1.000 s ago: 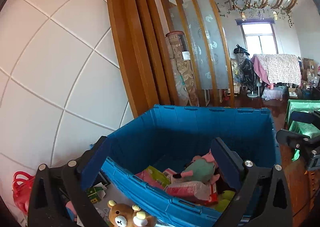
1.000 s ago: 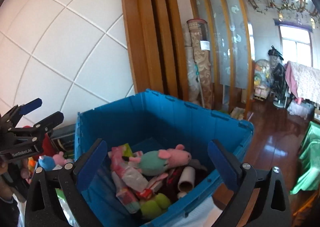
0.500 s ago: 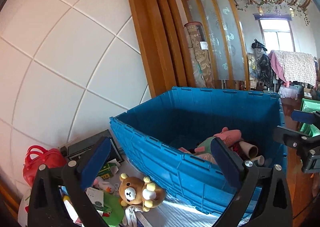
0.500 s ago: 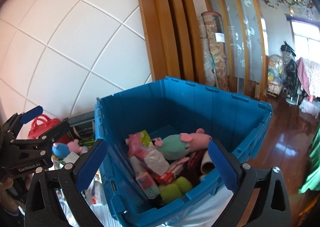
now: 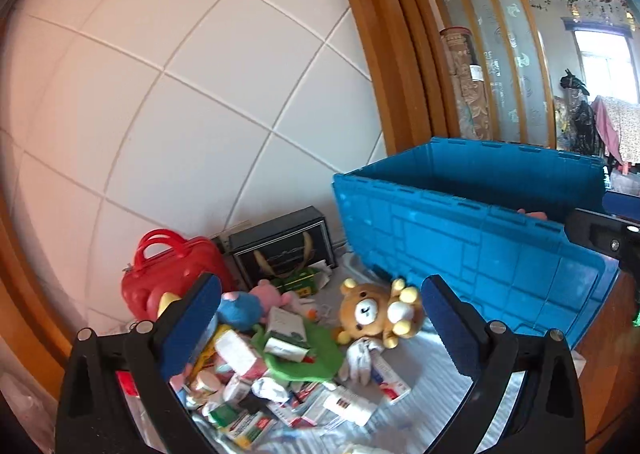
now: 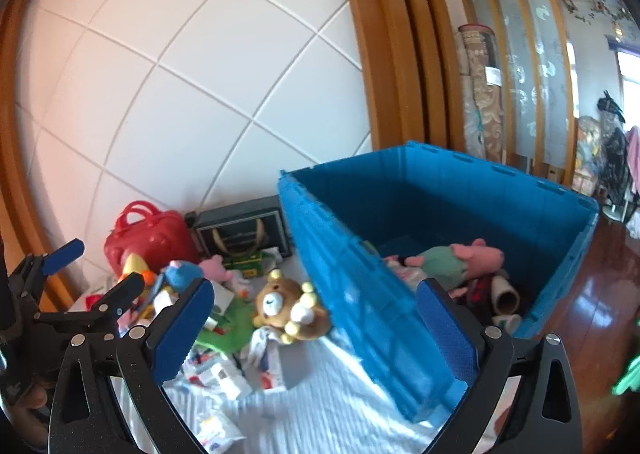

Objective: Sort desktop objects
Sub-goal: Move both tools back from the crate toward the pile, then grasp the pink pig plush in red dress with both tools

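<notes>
- The left hand-held gripper (image 5: 320, 328) is held wide apart and empty over the small brown plush bear (image 5: 376, 312), likely to be picked next.
- The right hand-held gripper (image 6: 314, 328) is also wide apart and empty, beside the big blue plastic box (image 6: 360, 294), where sorted toys are kept.

Blue crate (image 6: 360, 306) wall blocks right side; its top open. Toy pile (image 5: 280, 354) crowds tabletop left; bear (image 5: 376, 312) against crate.

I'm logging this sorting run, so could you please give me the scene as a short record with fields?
container: blue crate, open
in crate: pink pig plush, cardboard tube
outside crate: bear plush, red case, small boxes
left gripper: open, empty
right gripper: open, empty
</notes>
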A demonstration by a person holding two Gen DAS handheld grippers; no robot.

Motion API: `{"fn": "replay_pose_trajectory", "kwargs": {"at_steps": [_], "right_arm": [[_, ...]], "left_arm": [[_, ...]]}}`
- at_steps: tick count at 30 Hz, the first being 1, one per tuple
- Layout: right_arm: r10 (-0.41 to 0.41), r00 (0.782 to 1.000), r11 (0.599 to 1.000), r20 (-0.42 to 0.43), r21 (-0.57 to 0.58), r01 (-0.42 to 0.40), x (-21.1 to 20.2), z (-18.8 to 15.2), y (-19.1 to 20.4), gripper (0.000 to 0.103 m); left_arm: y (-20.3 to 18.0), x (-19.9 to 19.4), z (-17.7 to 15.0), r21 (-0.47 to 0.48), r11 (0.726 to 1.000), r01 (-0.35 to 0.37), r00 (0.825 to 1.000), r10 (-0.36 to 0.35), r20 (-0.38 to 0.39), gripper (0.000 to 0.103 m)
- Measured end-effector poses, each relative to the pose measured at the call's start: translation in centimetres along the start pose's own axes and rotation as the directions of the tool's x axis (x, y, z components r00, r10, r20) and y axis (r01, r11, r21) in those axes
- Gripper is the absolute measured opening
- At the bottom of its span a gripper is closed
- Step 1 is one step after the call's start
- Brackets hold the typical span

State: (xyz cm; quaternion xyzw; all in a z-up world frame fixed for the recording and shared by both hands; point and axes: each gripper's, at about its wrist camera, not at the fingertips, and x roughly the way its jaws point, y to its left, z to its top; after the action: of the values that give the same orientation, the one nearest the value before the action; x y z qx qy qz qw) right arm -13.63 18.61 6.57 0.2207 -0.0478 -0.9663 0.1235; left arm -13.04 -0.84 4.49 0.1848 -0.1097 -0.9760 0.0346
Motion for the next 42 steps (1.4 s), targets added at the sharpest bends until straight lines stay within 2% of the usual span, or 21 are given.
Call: {"fn": "replay_pose_trajectory", "kwargs": {"at_steps": [5,7,9,13,15,18,20,22,24,25,27,33,36,39,42], "right_arm": [[0.087,0.996,0.996,-0.007,-0.037,-0.087,-0.3,-2.2,6.7,0.103],[0.120,0.993,0.991,-0.015,-0.062,-0.121,0.0,-3.1,8.9,0.103],[0.153,0.987,0.983,-0.057,-0.090,-0.157,0.8,-3.6,11.0,0.103],[0.226,0.971,0.960,-0.083,-0.150,-0.236,2.5,-3.9,14.4,0.103],[0.279,0.957,0.941,-0.079,-0.179,-0.289,3.3,-3.8,15.8,0.103],[0.352,0.931,0.914,-0.094,-0.178,-0.363,5.6,-4.1,17.6,0.103],[0.389,0.915,0.901,-0.107,-0.161,-0.402,7.5,-4.7,18.5,0.103],[0.390,0.905,0.898,-0.170,-0.148,-0.414,9.6,-5.6,19.6,0.103],[0.416,0.880,0.883,-0.230,-0.128,-0.451,11.1,-6.4,20.9,0.103],[0.414,0.876,0.879,-0.247,-0.142,-0.455,11.7,-6.6,21.7,0.103],[0.389,0.883,0.881,-0.263,-0.174,-0.441,12.7,-6.8,23.2,0.103],[0.384,0.871,0.889,-0.306,-0.132,-0.438,16.2,-7.1,27.5,0.103],[0.382,0.864,0.888,-0.328,-0.130,-0.442,18.2,-7.6,30.1,0.103],[0.381,0.852,0.887,-0.360,-0.117,-0.447,20.6,-8.2,32.4,0.103],[0.370,0.838,0.893,-0.402,-0.095,-0.440,23.9,-8.9,34.4,0.103]], "left_arm": [[6.0,-2.3,-3.7,-0.020,0.997,-0.080,0.996,0.079,-0.044,0.102],[7.9,-2.8,-5.0,-0.018,0.991,-0.130,0.990,0.129,-0.063,0.102],[9.7,-3.0,-6.1,-0.029,0.988,-0.151,0.985,0.148,-0.091,0.102],[12.7,-3.3,-7.7,-0.005,0.972,-0.235,0.967,0.233,-0.097,0.102],[14.5,-3.2,-8.7,-0.005,0.957,-0.288,0.952,0.286,-0.107,0.102],[17.6,-2.4,-11.0,-0.015,0.935,-0.356,0.922,0.348,-0.167,0.102],[19.6,-1.7,-12.7,-0.011,0.913,-0.409,0.895,0.398,-0.199,0.102],[21.6,-0.8,-14.3,-0.026,0.897,-0.442,0.869,0.421,-0.260,0.102],[23.5,-0.5,-15.8,-0.034,0.886,-0.462,0.851,0.432,-0.298,0.102],[24.4,-0.4,-16.4,-0.034,0.882,-0.470,0.844,0.438,-0.309,0.102],[26.2,-0.2,-17.5,-0.037,0.870,-0.492,0.831,0.457,-0.317,0.102],[31.7,1.9,-19.6,-0.025,0.879,-0.476,0.821,0.434,-0.371,0.102],[34.1,3.6,-19.7,-0.049,0.893,-0.447,0.841,0.401,-0.364,0.102],[35.8,5.9,-20.0,-0.068,0.920,-0.387,0.869,0.339,-0.361,0.102],[36.7,8.8,-20.7,-0.067,0.945,-0.320,0.886,0.274,-0.374,0.102]]}}
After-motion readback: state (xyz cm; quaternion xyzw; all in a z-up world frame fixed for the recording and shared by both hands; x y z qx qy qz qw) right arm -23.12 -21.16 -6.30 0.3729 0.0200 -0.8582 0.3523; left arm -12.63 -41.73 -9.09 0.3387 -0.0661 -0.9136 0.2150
